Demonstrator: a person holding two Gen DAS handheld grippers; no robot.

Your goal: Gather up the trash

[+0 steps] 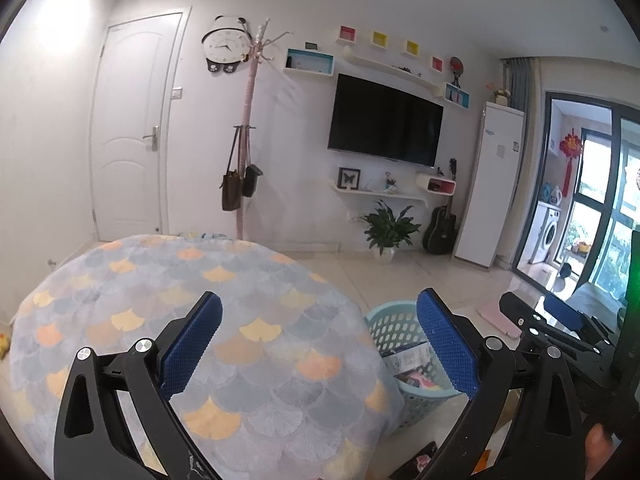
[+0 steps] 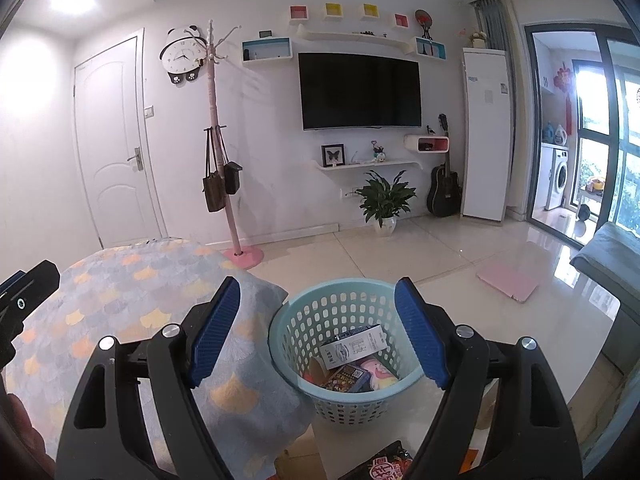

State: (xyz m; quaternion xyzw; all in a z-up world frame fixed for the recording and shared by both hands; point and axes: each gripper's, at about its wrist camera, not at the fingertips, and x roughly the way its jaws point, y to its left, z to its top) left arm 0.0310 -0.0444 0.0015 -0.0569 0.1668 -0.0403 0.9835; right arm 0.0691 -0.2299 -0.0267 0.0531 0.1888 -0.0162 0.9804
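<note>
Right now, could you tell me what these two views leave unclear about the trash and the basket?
- Basket, left wrist view: its contents are mostly hidden behind the left gripper.
- Red packet, right wrist view: cut off by the bottom edge.
- Box in the basket: its print is too small to read.

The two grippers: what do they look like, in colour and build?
Both the left gripper and the right gripper have black angular plastic arms with cut-out slots and silver round bolt heads. Their fingers carry blue pads with a fine dotted texture. No cables or markings show.

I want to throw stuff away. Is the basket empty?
No. The basket already holds a white box and other packets, well below its rim.
</note>
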